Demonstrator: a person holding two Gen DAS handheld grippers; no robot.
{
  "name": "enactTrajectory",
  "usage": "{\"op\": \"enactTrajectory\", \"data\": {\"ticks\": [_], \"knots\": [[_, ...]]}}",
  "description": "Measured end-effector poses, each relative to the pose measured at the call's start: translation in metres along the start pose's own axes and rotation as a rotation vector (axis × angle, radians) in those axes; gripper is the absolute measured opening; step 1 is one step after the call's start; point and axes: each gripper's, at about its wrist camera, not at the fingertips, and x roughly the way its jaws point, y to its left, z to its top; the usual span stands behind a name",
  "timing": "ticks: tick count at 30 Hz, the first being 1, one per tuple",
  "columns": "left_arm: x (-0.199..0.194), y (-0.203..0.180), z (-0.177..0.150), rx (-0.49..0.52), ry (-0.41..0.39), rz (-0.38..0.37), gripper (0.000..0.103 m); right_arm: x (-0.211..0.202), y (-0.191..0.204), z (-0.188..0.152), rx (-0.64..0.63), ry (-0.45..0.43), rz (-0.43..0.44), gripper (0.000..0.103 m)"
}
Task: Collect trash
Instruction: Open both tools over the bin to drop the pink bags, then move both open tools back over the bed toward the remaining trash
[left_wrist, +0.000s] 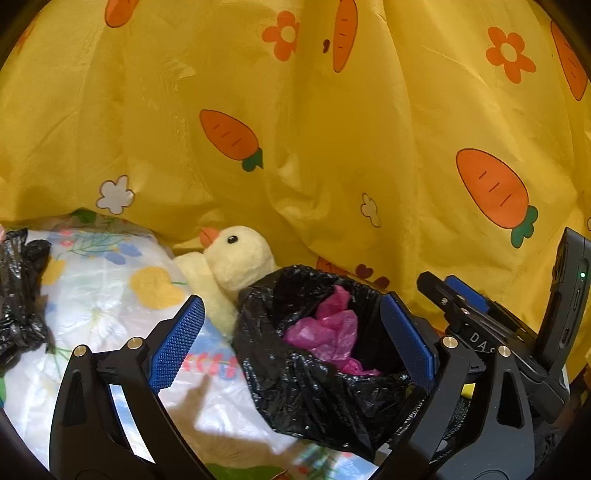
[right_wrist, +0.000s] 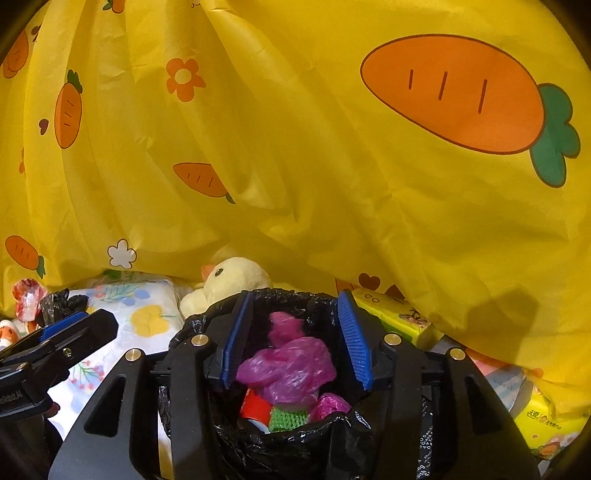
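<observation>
Trash bag (right_wrist: 295, 454) lower centre: thin, soft, slippery; pinch rim. Right gripper (right_wrist: 293, 339) half open over pink wad (right_wrist: 291, 369), empty; left gripper (left_wrist: 291, 343) wide open, empty.

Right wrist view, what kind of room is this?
Likely a child's bedroom or play corner: a yellow carrot-print curtain, a plush duck on a floral pillow, and a black trash bag being filled.

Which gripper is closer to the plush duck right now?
Left. The left gripper has one finger just beside the plush duck; the right gripper sits over the black trash bag.
</observation>
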Motion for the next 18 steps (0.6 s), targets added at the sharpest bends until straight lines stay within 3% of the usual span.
{"op": "enactTrajectory", "data": {"ticks": [10, 18], "knots": [[-0.063, 0.03, -0.009, 0.003, -0.072, 0.189, 0.097, -0.027, 0.024, -0.009, -0.022, -0.034, 0.012, 0.084], [-0.114, 0.065, -0.02, 0.0, -0.105, 0.371, 0.097, -0.045, 0.066, -0.016, -0.036, -0.037, 0.093, 0.087]]}}
